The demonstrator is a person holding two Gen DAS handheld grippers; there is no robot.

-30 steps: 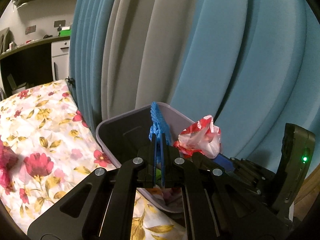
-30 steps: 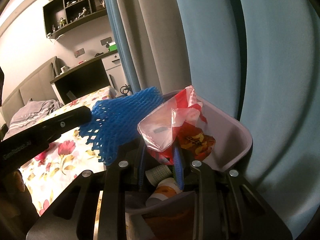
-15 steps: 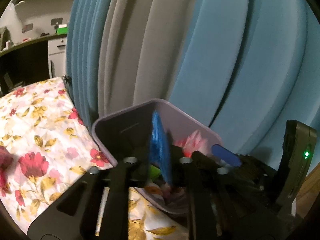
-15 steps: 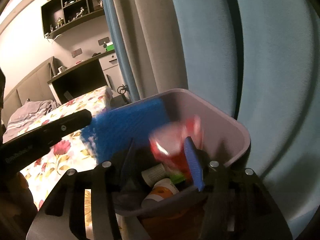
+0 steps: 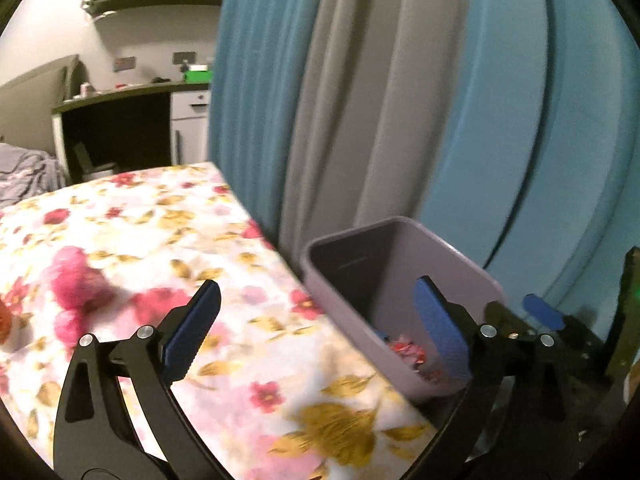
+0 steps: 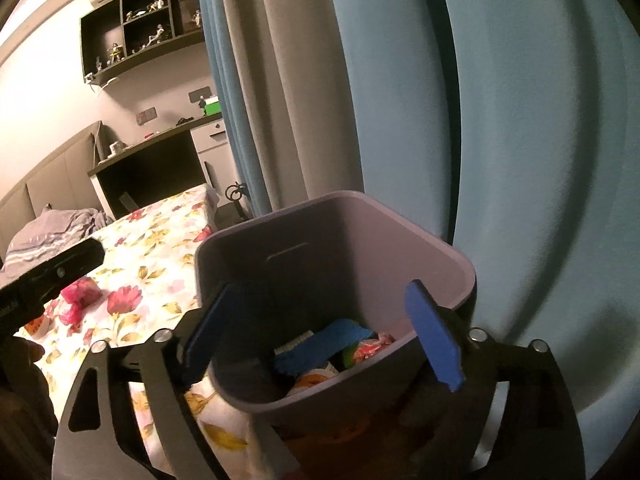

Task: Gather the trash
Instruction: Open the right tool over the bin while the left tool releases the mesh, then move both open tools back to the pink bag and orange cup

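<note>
Dim warm light, motion blur — fisheye-warped edges

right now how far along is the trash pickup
Done: the blue foam net and red-and-white wrapper lie inside the purple bin, among other trash. In hand: nothing; the left hand-held gripper and right hand-held gripper are both open and empty. Left: pink crumpled pieces are still on the floral bedspread.
</note>
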